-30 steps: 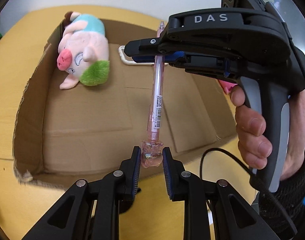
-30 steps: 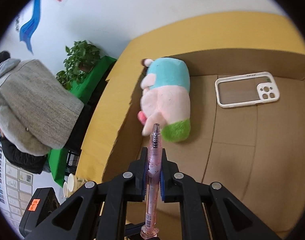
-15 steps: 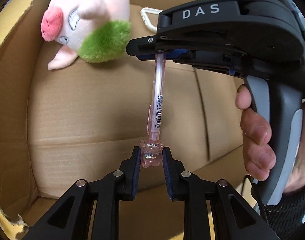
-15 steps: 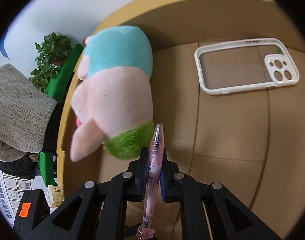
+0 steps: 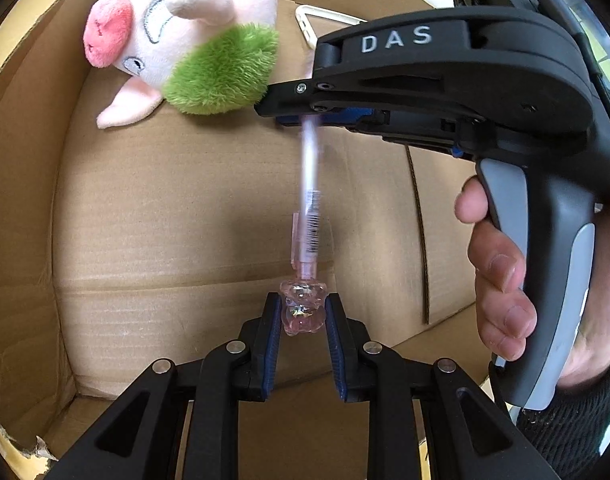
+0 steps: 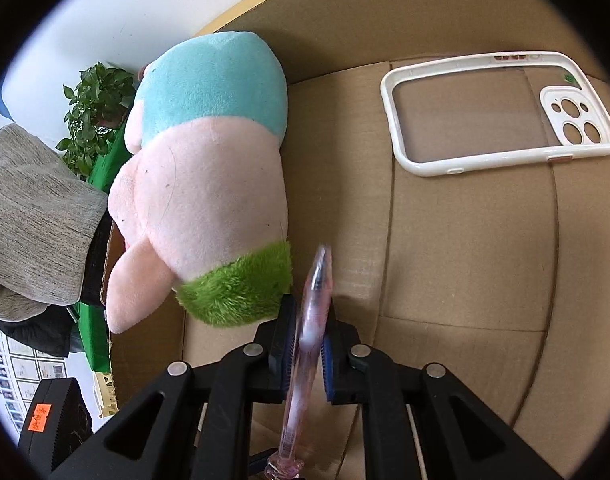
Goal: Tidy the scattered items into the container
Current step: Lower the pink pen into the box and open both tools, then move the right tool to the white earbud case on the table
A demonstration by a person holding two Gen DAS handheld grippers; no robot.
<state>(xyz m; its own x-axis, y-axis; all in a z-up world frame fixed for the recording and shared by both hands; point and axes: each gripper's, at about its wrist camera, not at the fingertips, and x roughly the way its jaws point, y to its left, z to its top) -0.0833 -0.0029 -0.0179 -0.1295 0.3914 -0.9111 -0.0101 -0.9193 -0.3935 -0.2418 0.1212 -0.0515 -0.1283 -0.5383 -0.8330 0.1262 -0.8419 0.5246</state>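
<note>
Two grippers are over one cardboard box point(image 5: 153, 216), both angled down into it. Box sits on a yellow worktop point(image 5: 13, 20). Largest item inside: plush pig point(image 6: 209, 184), lying on the box floor against the box's side wall, green tuft toward the cameras. White phone case point(image 6: 493, 116) lies flat on the box floor near the far wall, well apart from the pig.

Right gripper point(image 6: 308, 332), held in a hand point(image 5: 501, 292), is above the box floor just beside the pig's green tuft. Its jaws have just been opening; pink pen point(image 5: 309, 216) sits between them, blurred, pads apparently slack on the barrel.

Left gripper point(image 5: 303, 314), nearer the box's front wall: jaws clenched on the pen's clear pink charm end.

Pen spans the gap between the two grippers, above the box floor, tip beside the pig's tuft.
</note>
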